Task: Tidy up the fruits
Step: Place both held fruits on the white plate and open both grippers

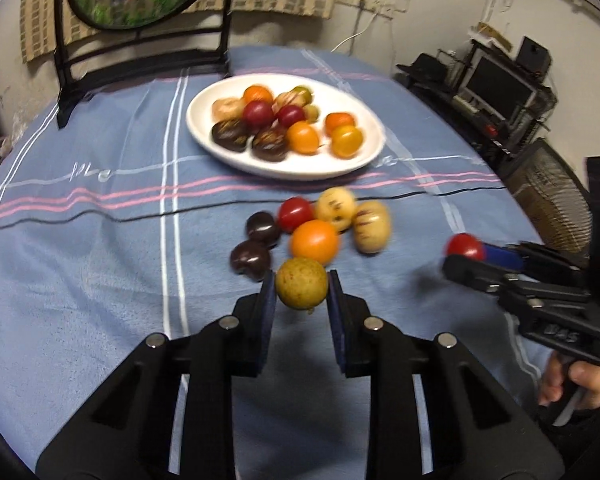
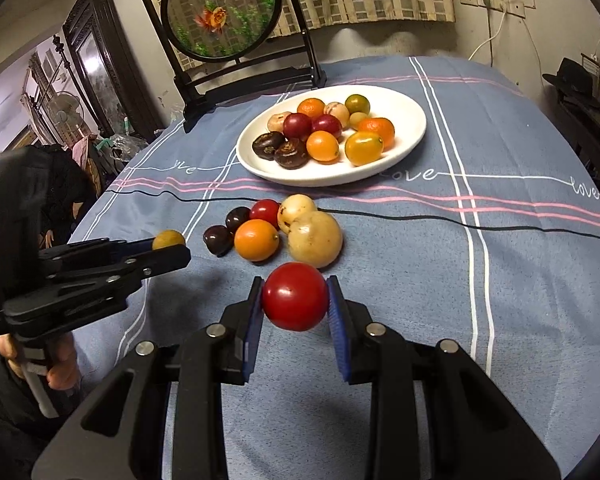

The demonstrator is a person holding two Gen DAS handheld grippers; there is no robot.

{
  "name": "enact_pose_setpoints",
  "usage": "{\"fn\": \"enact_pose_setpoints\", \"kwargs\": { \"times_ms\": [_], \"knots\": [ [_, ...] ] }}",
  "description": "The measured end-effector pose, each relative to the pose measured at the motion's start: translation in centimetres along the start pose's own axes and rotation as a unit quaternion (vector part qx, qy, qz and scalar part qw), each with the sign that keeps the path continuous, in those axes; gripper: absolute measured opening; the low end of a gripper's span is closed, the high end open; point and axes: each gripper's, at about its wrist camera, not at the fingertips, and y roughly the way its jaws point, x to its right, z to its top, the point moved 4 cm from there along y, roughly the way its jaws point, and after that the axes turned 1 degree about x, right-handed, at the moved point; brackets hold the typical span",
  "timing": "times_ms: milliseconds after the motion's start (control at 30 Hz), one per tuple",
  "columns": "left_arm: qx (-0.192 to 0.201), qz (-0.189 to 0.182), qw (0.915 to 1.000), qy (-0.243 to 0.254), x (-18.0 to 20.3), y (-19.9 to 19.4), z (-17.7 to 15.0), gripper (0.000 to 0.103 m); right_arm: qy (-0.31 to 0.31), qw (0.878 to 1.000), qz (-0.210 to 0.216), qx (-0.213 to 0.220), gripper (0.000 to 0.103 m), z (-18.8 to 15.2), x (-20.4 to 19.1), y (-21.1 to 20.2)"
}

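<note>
My left gripper is shut on a yellow-green round fruit, held just above the cloth; it also shows in the right wrist view. My right gripper is shut on a red tomato, which also shows in the left wrist view. A white plate holds several oranges, red, dark and pale fruits at the table's far middle; it also shows in the left wrist view. A loose cluster lies between the grippers and the plate: an orange, a pale fruit, a red tomato, two dark fruits.
A black-framed round screen stands behind the plate at the table's far left. The blue striped tablecloth covers the round table. A black cable crosses the cloth. Dark shelving with electronics stands to the right.
</note>
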Motion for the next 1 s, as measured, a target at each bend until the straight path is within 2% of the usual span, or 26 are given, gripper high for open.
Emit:
{"fn": "enact_pose_setpoints", "kwargs": {
  "times_ms": [100,233,433,633,700,800,1000],
  "knots": [
    [0.007,-0.011,0.9999,0.006,0.6,-0.8,0.8,0.025,-0.005,1.000,0.001,0.001,0.031,0.4,-0.3,-0.1],
    [0.011,-0.008,0.9998,0.013,0.3,-0.8,2.7,0.025,-0.023,1.000,0.005,-0.004,0.031,1.8,-0.8,0.1],
    [0.004,-0.013,0.9997,0.019,-0.9,1.3,7.2,0.025,-0.064,0.998,0.001,-0.002,0.031,6.4,-1.6,1.1],
    [-0.009,-0.031,0.9994,0.014,-1.7,5.2,12.6,0.026,-0.090,0.996,-0.004,-0.006,0.031,11.0,-0.9,5.7],
    [-0.014,-0.026,0.9995,0.013,-1.9,6.8,13.7,0.026,-0.098,0.995,-0.012,-0.016,0.031,11.9,-0.6,7.9],
    [-0.026,-0.023,0.9994,0.006,-2.4,9.4,14.9,0.026,-0.105,0.993,-0.045,-0.026,0.031,13.0,0.8,10.7],
    [-0.041,-0.024,0.9988,0.009,-2.6,12.6,15.8,0.026,-0.088,0.995,-0.046,-0.031,0.031,14.2,2.9,12.7]
  ]
}}
